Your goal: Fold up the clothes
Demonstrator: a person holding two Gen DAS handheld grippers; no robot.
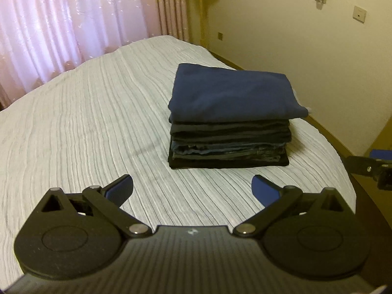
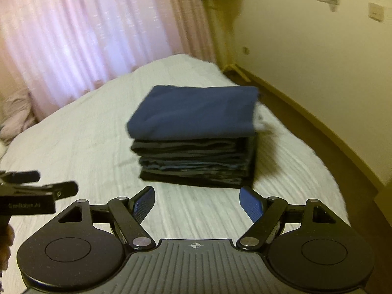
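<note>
A stack of folded clothes [image 1: 229, 122] sits on the bed [image 1: 85, 112], toward the bed's right edge, the side nearest the cream wall [image 1: 306, 49]. The top piece is a navy blue garment [image 1: 232, 93], folded into a neat rectangle and overhanging the darker layers a little at the front. Beneath it lie several black and charcoal pieces, their folded edges lined up in a fairly square block.

The left hand-held gripper [image 1: 192, 188] hovers over the bed's ribbed white cover just short of the stack, its blue-padded fingers [image 1: 263, 191] spread wide with nothing between them. The right hand-held gripper [image 2: 197, 204] is likewise spread apart and empty, facing the same stack from a spot near the bed's front right corner; its view is blurred. Each gripper shows at the rim of the other's view, side by side and apart.

Pink curtains [image 1: 61, 19] hang behind the far edge of the bed, and a bunched pale cloth [image 2: 14, 120] lies at the bed's far left edge. Wall plates [image 1: 359, 14] are fixed high on the cream wall, and brown floor [image 2: 306, 127] runs along the bed's right side.
</note>
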